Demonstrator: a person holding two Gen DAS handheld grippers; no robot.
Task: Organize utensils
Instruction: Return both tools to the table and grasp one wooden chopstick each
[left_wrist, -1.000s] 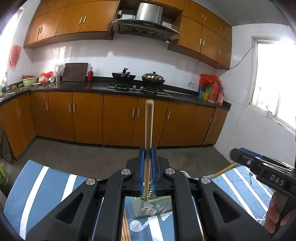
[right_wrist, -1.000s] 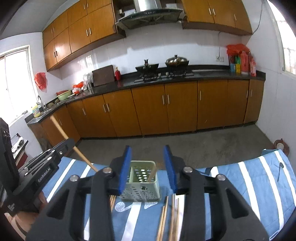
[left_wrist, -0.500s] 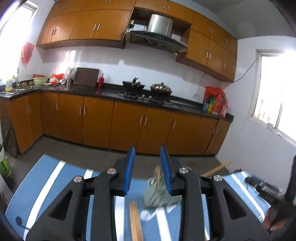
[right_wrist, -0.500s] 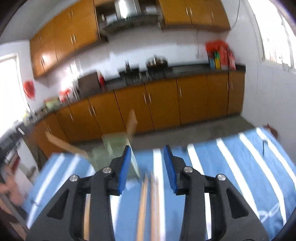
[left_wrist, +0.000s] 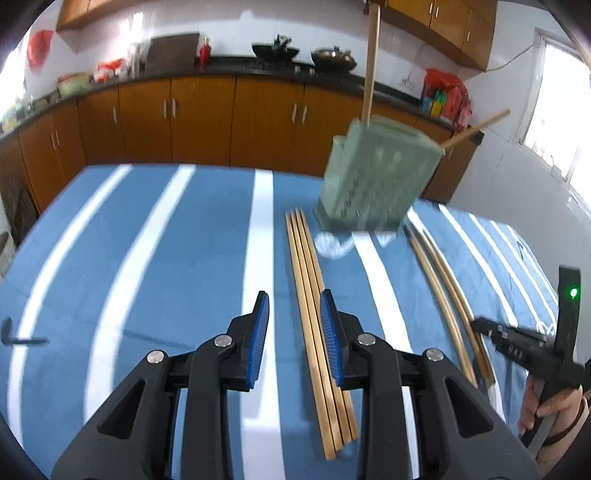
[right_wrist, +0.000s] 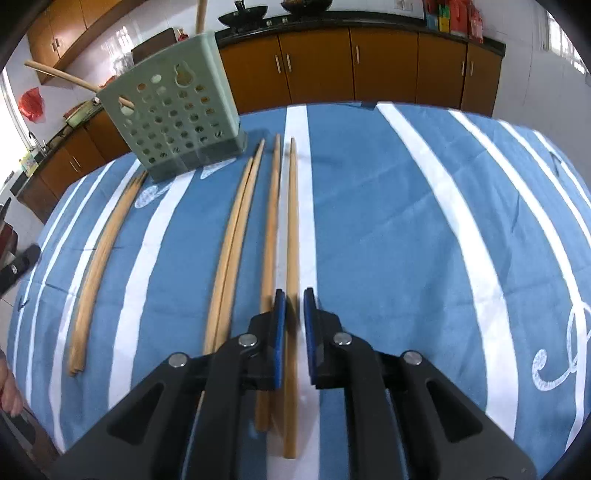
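A pale green perforated utensil holder stands on the blue striped cloth, with two wooden chopsticks sticking out of it; it also shows in the right wrist view. My left gripper is open, low over a bundle of wooden chopsticks whose right part lies between its fingers. My right gripper is narrowly open, its fingers on either side of one chopstick on the cloth. Beside that lie another chopstick and a pair.
The table is covered by a blue cloth with white stripes. A third chopstick bundle lies at the left in the right wrist view. The right gripper's body and the hand show at the lower right of the left wrist view. Kitchen cabinets stand behind.
My left gripper has let go of the chopstick, now standing in the holder, and opened. Both grippers have tilted down and come low over the chopsticks on the cloth. The right jaws have narrowed.
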